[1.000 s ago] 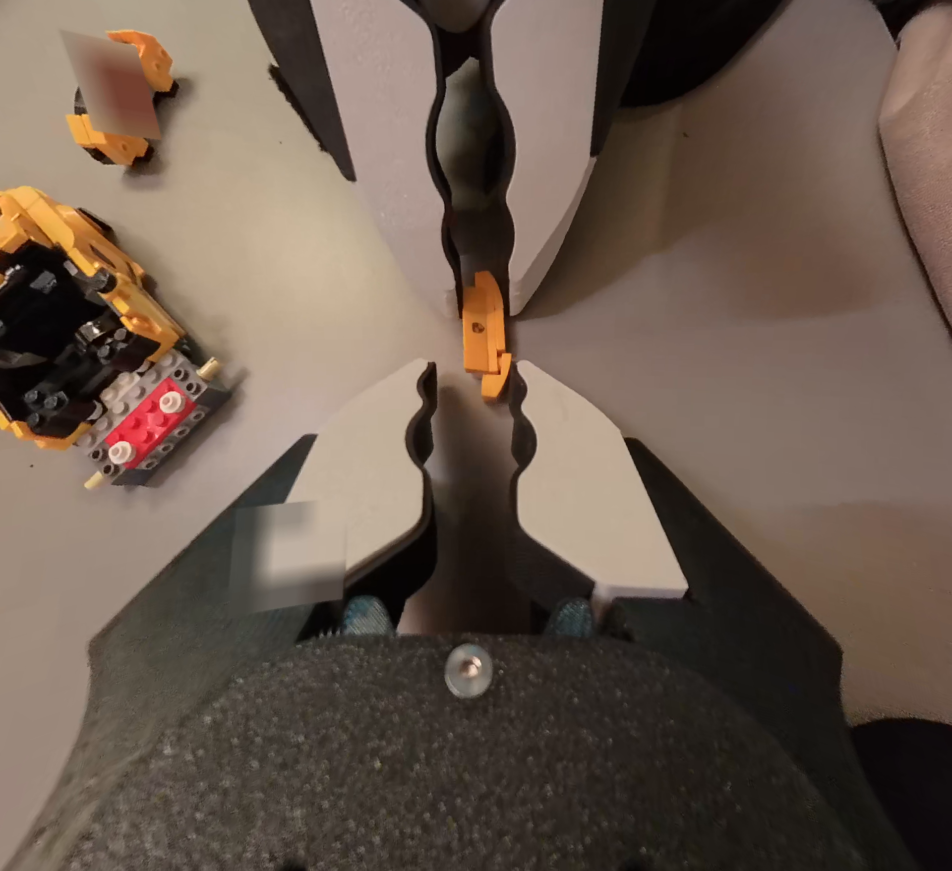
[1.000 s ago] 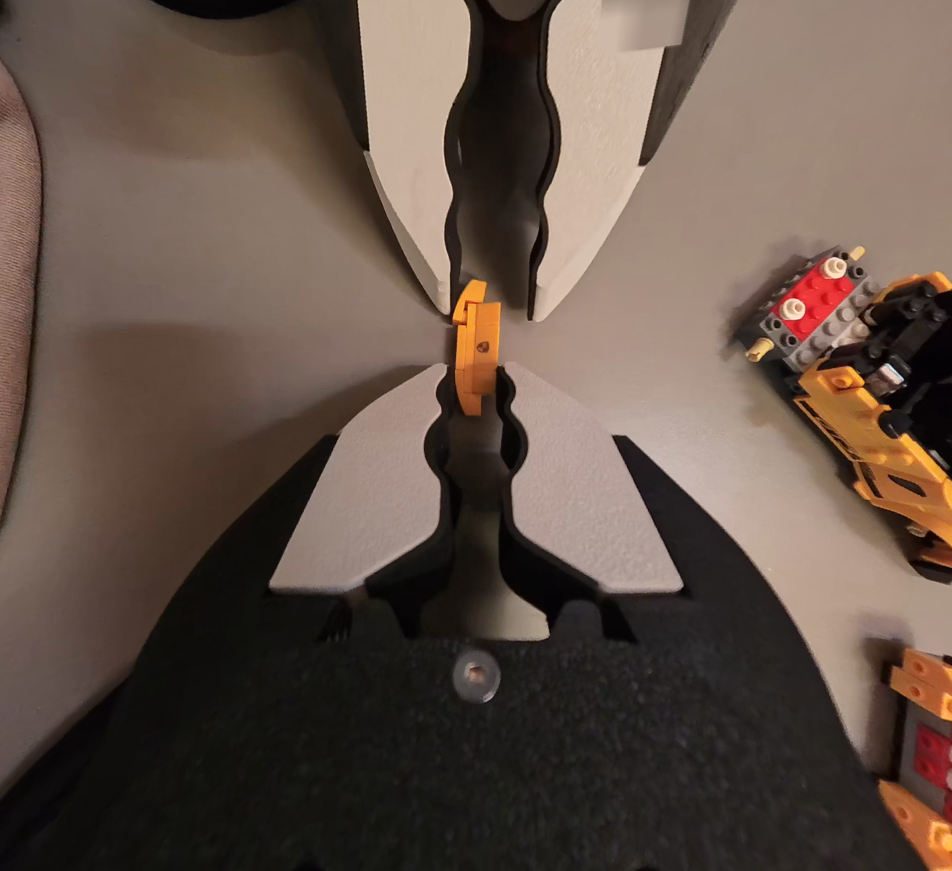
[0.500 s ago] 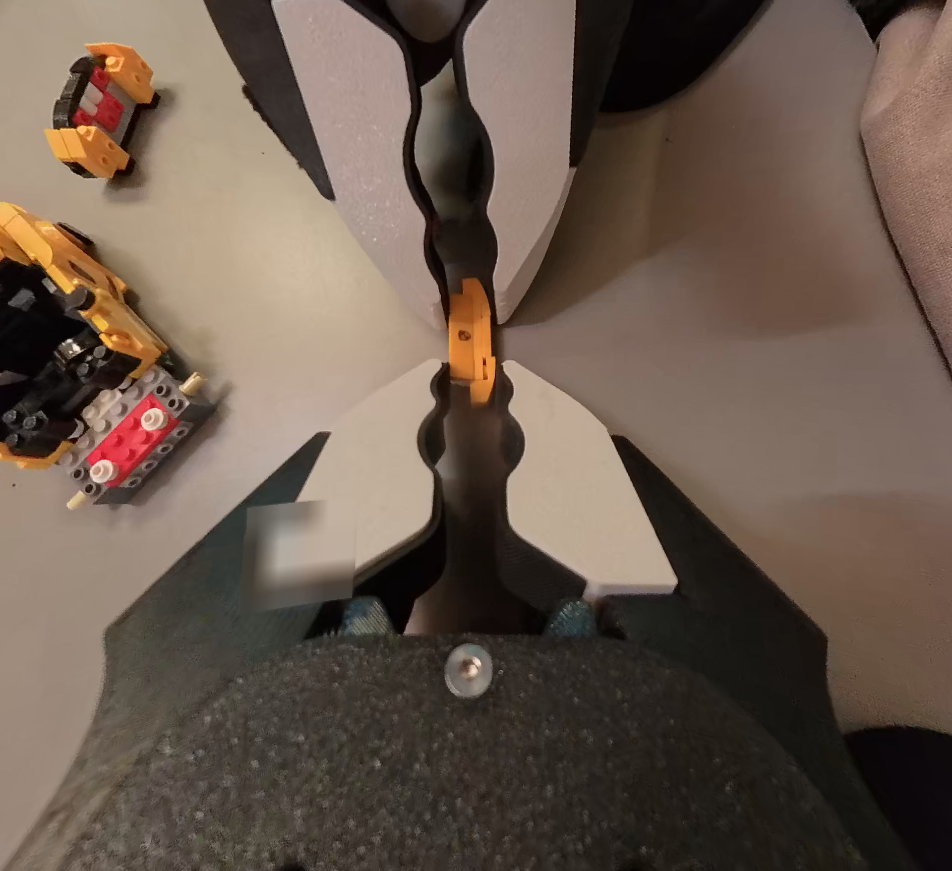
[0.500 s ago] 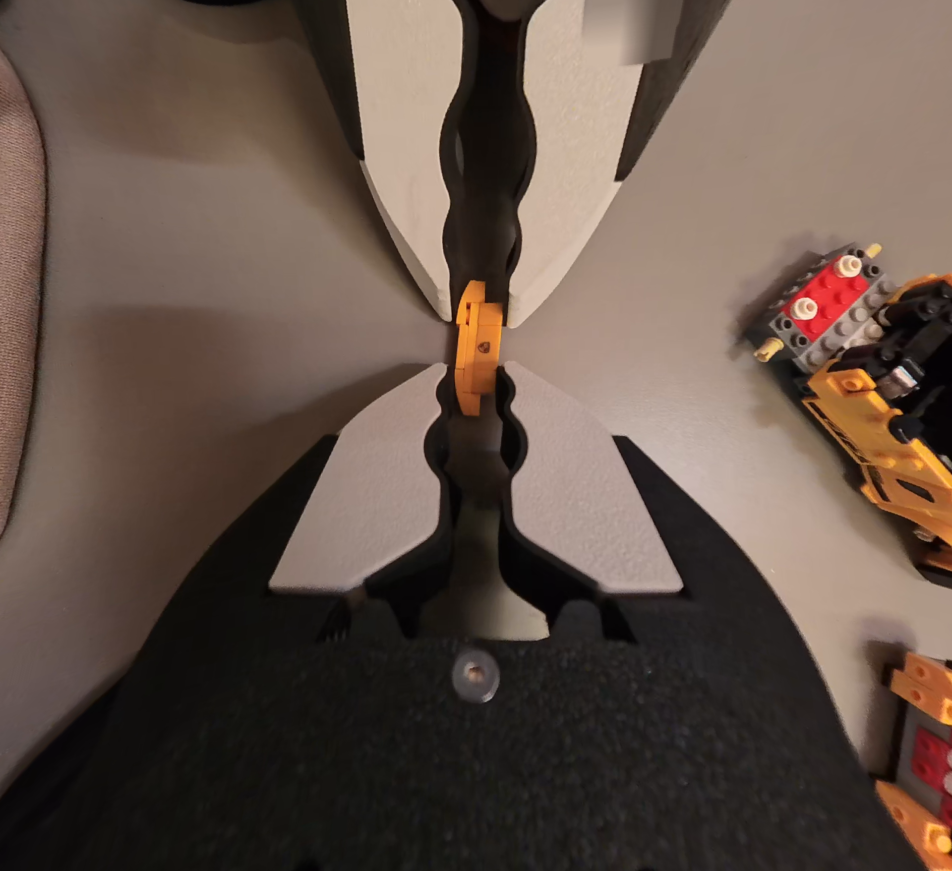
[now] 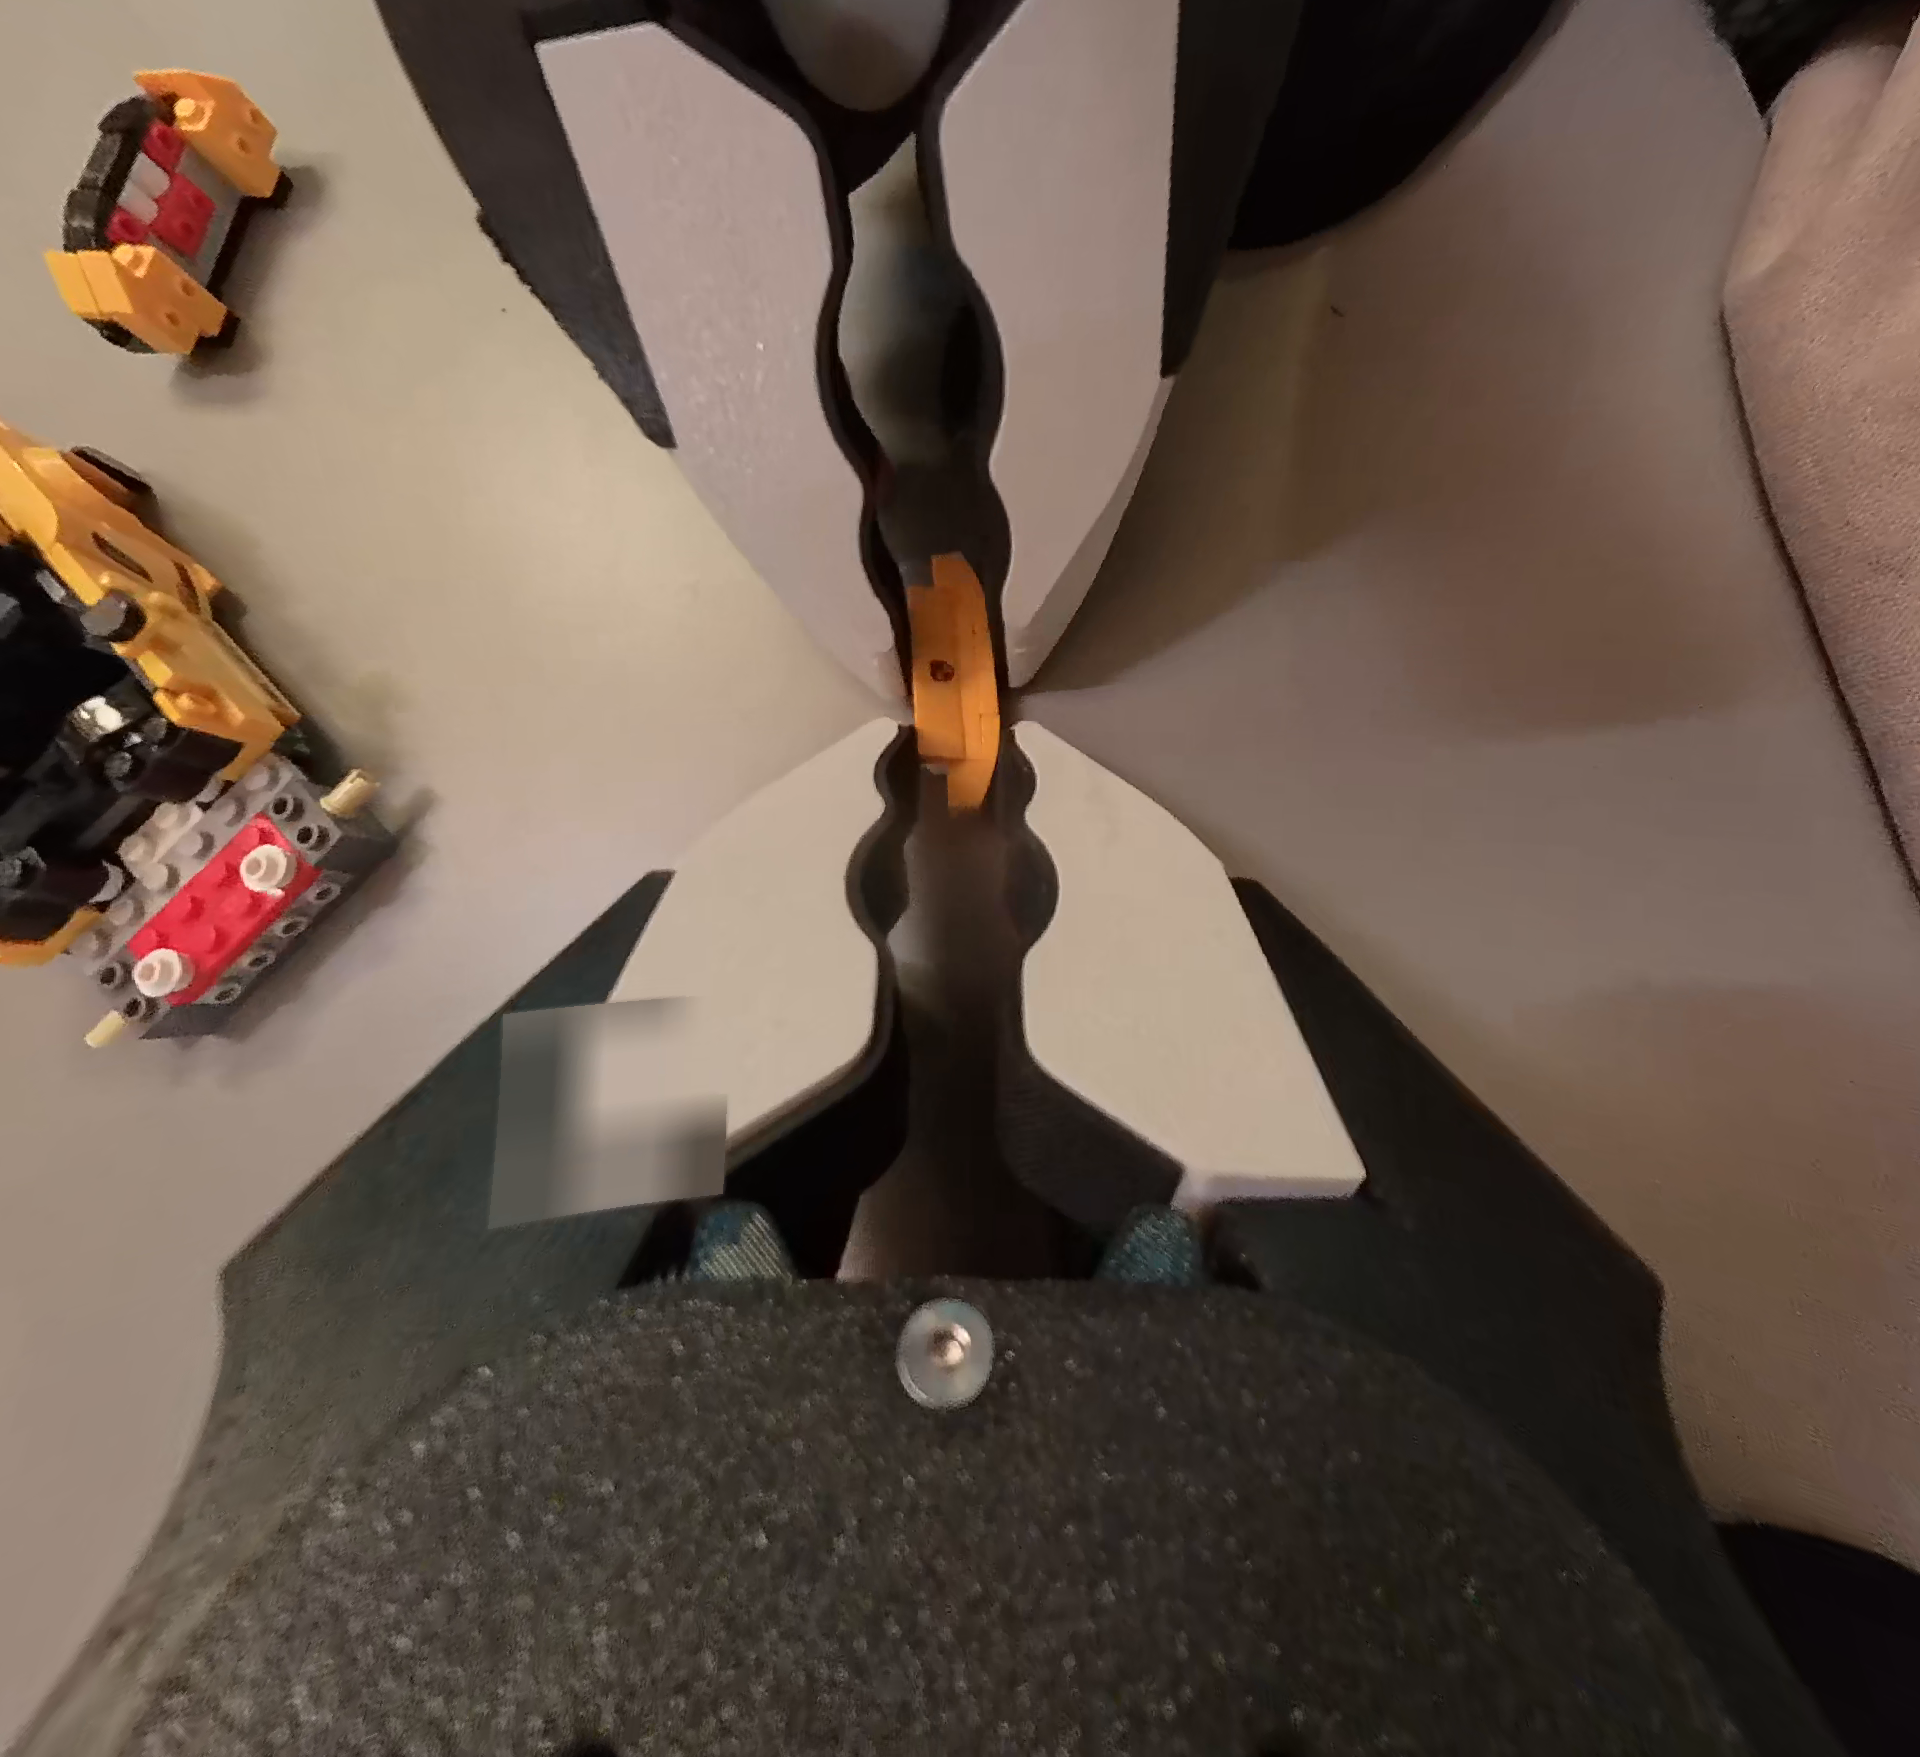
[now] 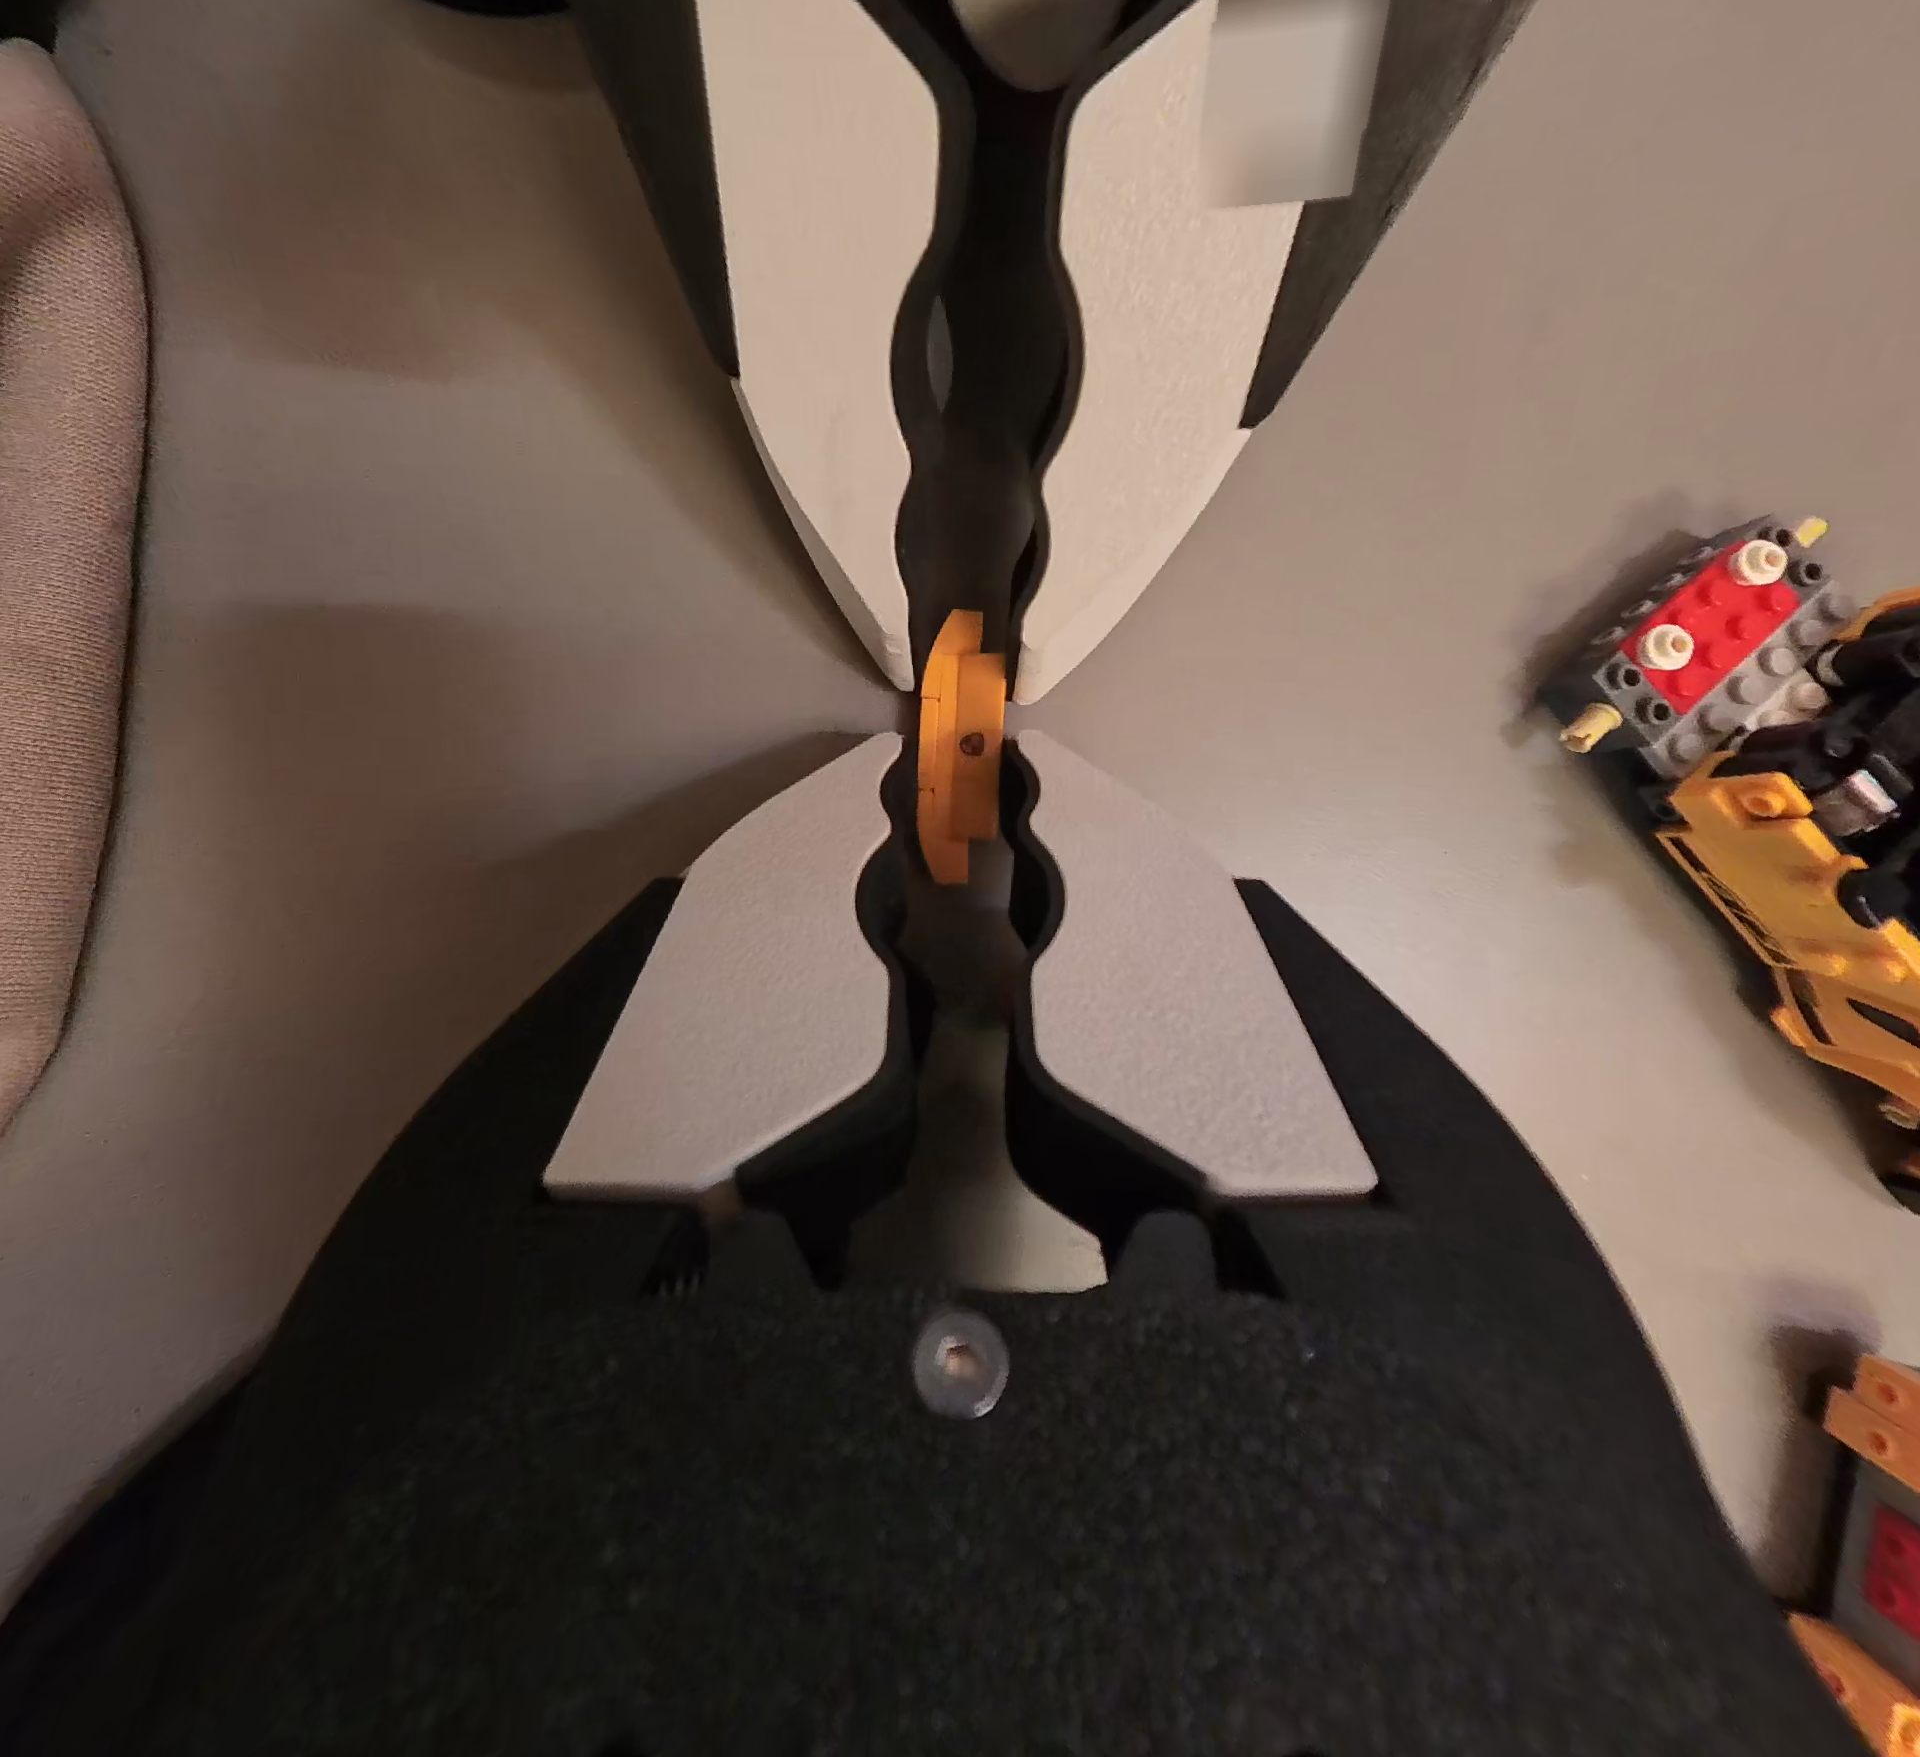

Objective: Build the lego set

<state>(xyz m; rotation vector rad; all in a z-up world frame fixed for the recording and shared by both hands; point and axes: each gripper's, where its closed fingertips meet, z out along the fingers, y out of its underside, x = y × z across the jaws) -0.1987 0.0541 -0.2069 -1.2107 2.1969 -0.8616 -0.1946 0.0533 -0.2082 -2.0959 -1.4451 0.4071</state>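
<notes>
A small orange lego piece (image 5: 951,668) is held edge-on between my two grippers, which meet tip to tip above the grey table (image 5: 1455,876). My left gripper (image 5: 958,751) is shut on the piece's near end. My right gripper (image 5: 956,684) comes in from the far side, shut on its other end. In the right wrist view the orange piece (image 6: 961,772) sits between the right gripper's (image 6: 958,746) pads. The left gripper (image 6: 961,684) clamps its far end. The piece's flat faces are hidden by the pads.
A partly built yellow and black lego vehicle with a red and grey base (image 5: 145,772) lies at left; it also shows in the right wrist view (image 6: 1787,772). A small orange, red and black sub-assembly (image 5: 156,211) lies beyond it. Pinkish fabric (image 5: 1839,460) lies at the right edge. The tips of both grippers are at nearly the same place.
My left gripper has moved forward and its jaws have narrowed from open to shut on the orange piece. The right gripper has kept its hold. The two sets of fingertips now nearly touch.
</notes>
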